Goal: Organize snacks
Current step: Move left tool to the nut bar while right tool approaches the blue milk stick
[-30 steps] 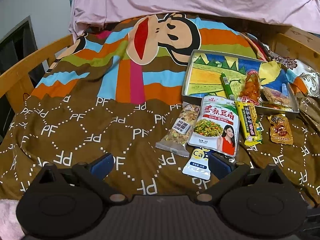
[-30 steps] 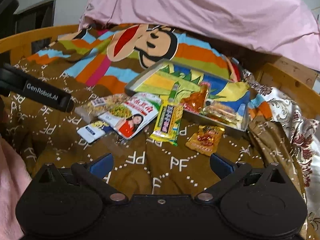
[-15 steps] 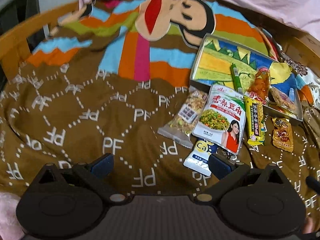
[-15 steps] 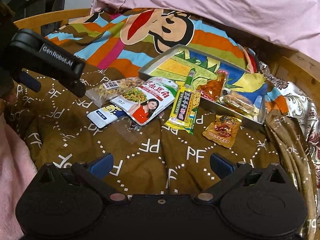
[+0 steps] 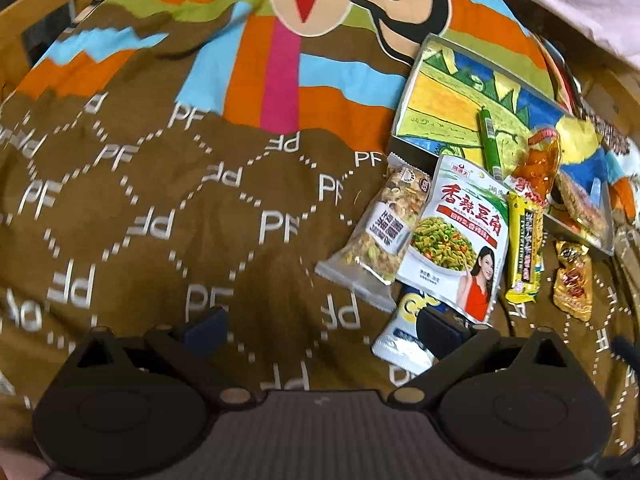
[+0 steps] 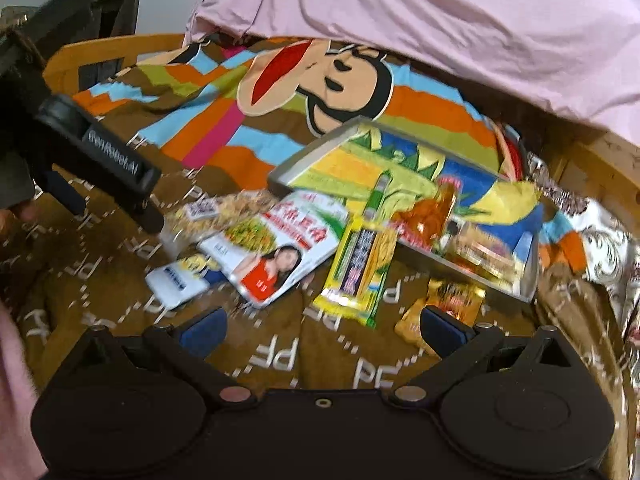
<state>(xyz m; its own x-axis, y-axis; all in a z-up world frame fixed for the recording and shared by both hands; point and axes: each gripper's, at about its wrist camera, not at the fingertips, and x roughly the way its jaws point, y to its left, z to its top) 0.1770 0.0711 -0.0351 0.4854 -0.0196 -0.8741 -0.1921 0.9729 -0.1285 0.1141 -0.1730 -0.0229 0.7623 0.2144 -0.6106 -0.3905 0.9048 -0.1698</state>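
**Snacks spread on a bed beside a shallow tray**

A brown blanket (image 5: 168,216) printed with white "PF" letters and dotted diamonds covers the bed; farther back it turns to bright stripes with a cartoon monkey face (image 6: 320,80). A wooden bed rail (image 6: 100,50) curves round the far left, and a pink sheet (image 6: 440,20) hangs across the far side. A pale wall and a dark frame show at far left in the right wrist view.

The tray (image 5: 416,92), with a painted scene inside, lies to the right on the blanket. In it lie a green tube (image 5: 490,140), an orange pack (image 5: 540,168) leaning over the near rim, and a flat snack (image 5: 580,208) at the right end. On the blanket just near the tray lie a clear mix bag (image 5: 380,232), a white bean pack (image 5: 460,236) overlapping it, a yellow bar (image 5: 524,248) and a small gold pack (image 5: 574,280). A white-blue sachet (image 5: 400,344) lies nearest, partly under the bean pack.

The left gripper (image 5: 320,328) hovers low over the blanket, its fingers (image 5: 206,326) spread wide and holding nothing, the right one over the sachet. The right gripper (image 6: 322,328) is likewise released and empty, with the gold pack behind its right finger. Both views are blurred.
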